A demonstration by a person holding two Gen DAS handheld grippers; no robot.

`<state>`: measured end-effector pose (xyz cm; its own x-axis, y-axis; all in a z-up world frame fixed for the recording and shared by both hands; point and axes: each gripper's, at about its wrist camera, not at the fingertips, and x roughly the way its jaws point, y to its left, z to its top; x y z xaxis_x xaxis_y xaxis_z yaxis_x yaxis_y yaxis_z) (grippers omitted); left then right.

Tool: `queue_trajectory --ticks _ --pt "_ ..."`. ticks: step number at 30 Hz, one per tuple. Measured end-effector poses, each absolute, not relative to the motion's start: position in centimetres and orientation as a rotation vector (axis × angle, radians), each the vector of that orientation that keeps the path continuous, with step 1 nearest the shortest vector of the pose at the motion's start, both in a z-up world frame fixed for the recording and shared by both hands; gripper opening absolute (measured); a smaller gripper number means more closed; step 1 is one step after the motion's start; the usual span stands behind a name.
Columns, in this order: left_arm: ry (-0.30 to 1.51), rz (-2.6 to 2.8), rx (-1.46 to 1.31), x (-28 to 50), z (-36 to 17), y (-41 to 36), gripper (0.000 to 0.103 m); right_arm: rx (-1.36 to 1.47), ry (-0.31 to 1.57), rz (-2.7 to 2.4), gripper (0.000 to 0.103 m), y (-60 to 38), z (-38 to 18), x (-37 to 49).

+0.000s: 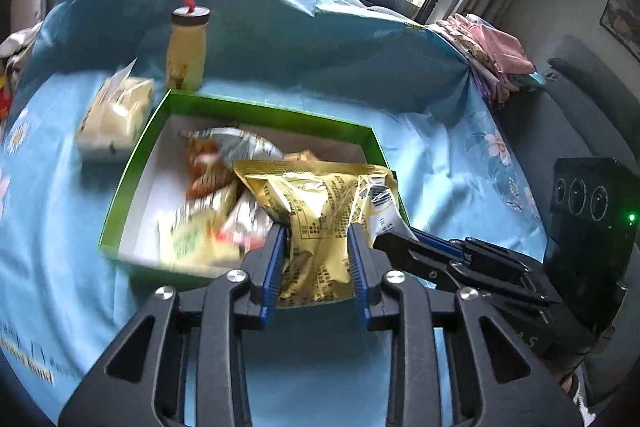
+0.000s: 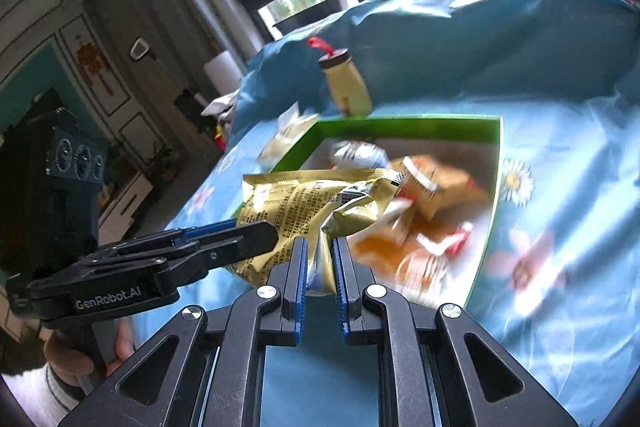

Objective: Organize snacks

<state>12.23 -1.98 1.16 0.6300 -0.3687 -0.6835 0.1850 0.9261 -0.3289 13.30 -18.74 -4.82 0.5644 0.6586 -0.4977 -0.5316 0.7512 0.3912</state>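
Gold snack bag (image 1: 320,215) hangs over the near edge of the green box (image 1: 256,109), held between your two claws, probably so it clears the rim and drops onto the packets already inside. Printed back faces you; the bag is crumpled where it is pinched.

Left claw (image 1: 316,259): blue pads (image 1: 274,259) stand a little apart with the bag's lower end between them. They flank the foil closely, but whether they press on it you cannot tell from this view.

Right claw (image 2: 320,267): pads nearly together, clamped on a thin fold of the bag's corner. In the left view it reaches in from 4 o'clock.

Inside the box: an orange packet (image 2: 436,183) and a silver packet (image 1: 236,143), toward 12 o'clock from the bag. Outside, a pale packet (image 1: 116,115) at 10 o'clock beside the box, and a yellow bottle (image 1: 187,51) with a brown cap at 11 o'clock by the far corner. All sit on blue floral cloth (image 1: 440,147).
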Motion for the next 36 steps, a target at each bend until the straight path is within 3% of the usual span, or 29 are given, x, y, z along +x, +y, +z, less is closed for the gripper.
queue_trajectory --ticks 2,4,6,8,11,12,13,15,36 --pt "0.841 -0.310 -0.230 14.1 0.7 -2.1 0.051 0.210 0.669 0.688 0.015 -18.8 -5.0 14.7" --pt "0.851 -0.275 -0.213 15.4 0.2 -2.1 0.057 0.203 0.707 0.624 0.017 -18.7 -5.6 16.7" --pt "0.857 -0.243 -0.190 15.9 0.1 -2.2 0.067 0.185 0.735 0.547 0.029 -18.6 -6.0 17.9" --pt "0.847 -0.219 -0.162 15.8 0.4 -2.2 0.086 0.159 0.734 0.496 0.034 -18.7 -5.9 18.2" --pt "0.819 -0.184 -0.120 14.9 1.6 -1.8 0.089 0.096 0.725 0.450 0.054 -18.6 -4.7 17.3" --pt "0.817 -0.175 -0.107 14.5 2.0 -1.7 0.092 0.073 0.728 0.434 0.068 -18.6 -4.3 17.0" --pt "0.822 -0.159 -0.096 14.0 2.5 -1.6 0.103 0.043 0.731 0.421 0.074 -18.4 -3.8 16.3" --pt "0.824 -0.138 -0.077 13.1 3.2 -1.4 0.103 0.004 0.735 0.397 0.081 -18.3 -3.0 15.5" --pt "0.815 -0.079 -0.058 8.4 8.0 -1.0 0.103 -0.080 0.738 0.421 0.083 -16.8 0.2 10.4"
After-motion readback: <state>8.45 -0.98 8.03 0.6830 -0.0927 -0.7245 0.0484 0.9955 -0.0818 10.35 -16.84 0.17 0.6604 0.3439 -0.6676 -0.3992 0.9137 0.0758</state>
